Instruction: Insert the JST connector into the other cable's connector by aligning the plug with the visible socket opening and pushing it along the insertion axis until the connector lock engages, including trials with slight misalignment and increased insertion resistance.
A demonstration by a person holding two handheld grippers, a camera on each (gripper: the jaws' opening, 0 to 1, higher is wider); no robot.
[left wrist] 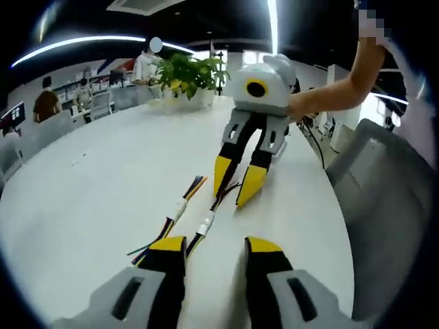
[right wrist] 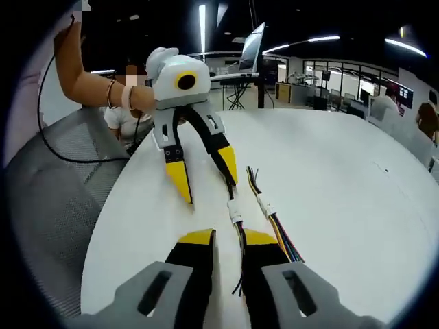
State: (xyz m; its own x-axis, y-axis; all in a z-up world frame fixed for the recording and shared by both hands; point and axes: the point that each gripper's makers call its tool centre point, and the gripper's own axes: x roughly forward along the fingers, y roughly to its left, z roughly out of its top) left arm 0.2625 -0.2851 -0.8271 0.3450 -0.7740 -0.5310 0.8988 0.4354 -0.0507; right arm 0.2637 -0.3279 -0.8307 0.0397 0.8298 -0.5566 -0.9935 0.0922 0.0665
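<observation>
Two short multicolour cables lie side by side on the white table (left wrist: 89, 178). One carries a white JST connector (left wrist: 180, 209) (right wrist: 266, 209), the other a white connector (left wrist: 206, 223) (right wrist: 235, 218). My left gripper (left wrist: 216, 245) (right wrist: 204, 173) is open, and the dark wires of the second cable run in beside its left jaw. My right gripper (right wrist: 228, 238) (left wrist: 236, 181) faces it from the other end with its yellow tips slightly apart. That same cable's wires pass between those tips, untouched by either. The two connectors lie apart, unmated.
A potted plant (left wrist: 185, 72) stands at the far end of the table. A grey chair (left wrist: 384, 205) (right wrist: 55, 205) sits along the table's edge. A person's arm (left wrist: 336, 89) (right wrist: 89, 82) holds each gripper. A laptop on a stand (right wrist: 250, 48) is behind.
</observation>
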